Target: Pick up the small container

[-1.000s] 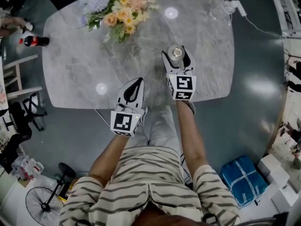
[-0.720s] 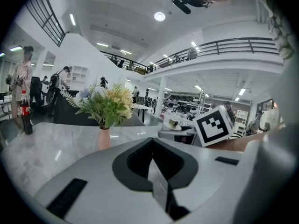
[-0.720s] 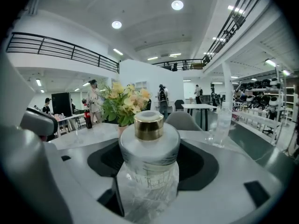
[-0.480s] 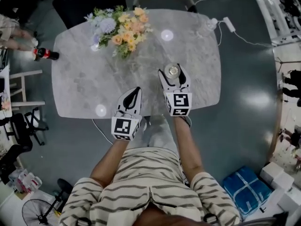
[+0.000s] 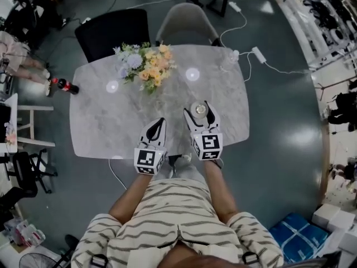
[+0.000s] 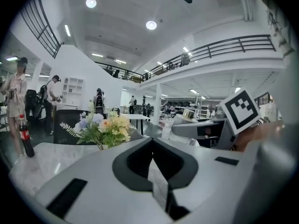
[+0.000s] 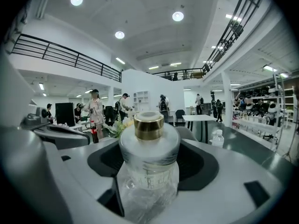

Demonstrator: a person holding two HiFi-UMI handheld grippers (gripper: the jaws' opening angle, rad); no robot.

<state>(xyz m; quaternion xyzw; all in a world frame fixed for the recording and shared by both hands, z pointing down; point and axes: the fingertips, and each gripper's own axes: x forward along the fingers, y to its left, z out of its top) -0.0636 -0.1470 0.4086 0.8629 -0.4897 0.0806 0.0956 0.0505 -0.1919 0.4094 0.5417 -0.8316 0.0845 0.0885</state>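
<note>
The right claw (image 5: 199,111) grips the small container (image 7: 148,167) between its jaws, over the bench (image 5: 100,121). The left claw (image 5: 159,121), beside it, is clenched and empty.

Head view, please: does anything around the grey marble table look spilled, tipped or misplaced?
Nothing stands out: the clear gold-capped small container sits upright in the right gripper, and the pastel flower bouquet and red-capped cola bottle stand upright.
</note>
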